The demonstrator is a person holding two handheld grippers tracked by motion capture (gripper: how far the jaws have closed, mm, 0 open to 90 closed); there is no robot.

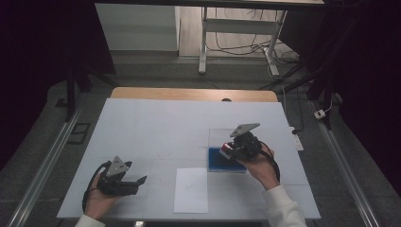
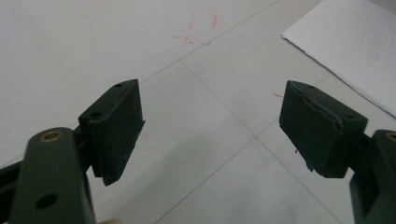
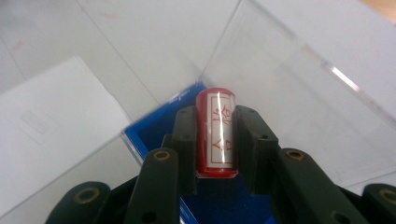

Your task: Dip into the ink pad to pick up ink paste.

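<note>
Right gripper point(image 3: 215, 140) pinching red stamp point(image 3: 215, 133), blue tray point(image 1: 226, 161) directly beneath, clear lid point(image 3: 299, 88) ahead. Left gripper point(image 2: 212, 126) spread wide over bare counter point(image 2: 93, 42), white paper point(image 2: 355, 42) ahead-right.

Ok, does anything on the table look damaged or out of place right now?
One thing: the pad on one jaw of the left tongs looks torn, its edge ragged and lifting. The right tongs hold the red stamp squarely over the blue box.

Upper left of the table point(image 1: 142, 123) is lying wide open; the clear lid point(image 3: 299, 93) is blocking mid-right, paper sheet point(image 1: 191, 190) sitting flat bottom center.
</note>
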